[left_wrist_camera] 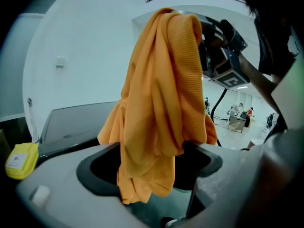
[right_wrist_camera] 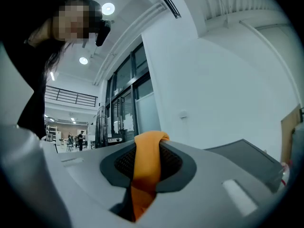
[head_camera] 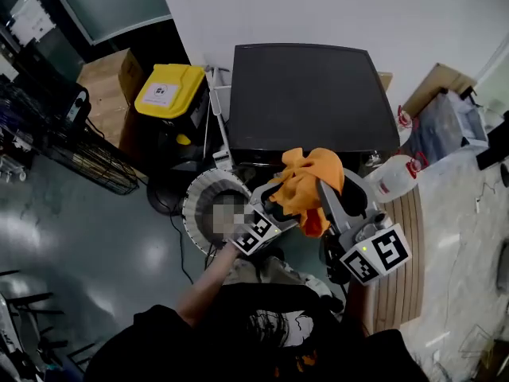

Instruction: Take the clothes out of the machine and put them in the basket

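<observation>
Orange ribbed cloth [head_camera: 306, 183] hangs before the machine [head_camera: 310, 94], pinched in the right gripper's [right_wrist_camera: 147, 163] fingers. Its tail drops between the left gripper's [left_wrist_camera: 152, 175] spread fingers. The basket [head_camera: 199, 193] is partly covered by that gripper and a blur patch, and the machine's door is hidden.

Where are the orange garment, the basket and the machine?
orange garment [head_camera: 306, 183]: head view, middle of the bunched fabric.
basket [head_camera: 203, 185]: head view, its ribbed white wall.
machine [head_camera: 310, 94]: head view, centre of its dark top.
</observation>
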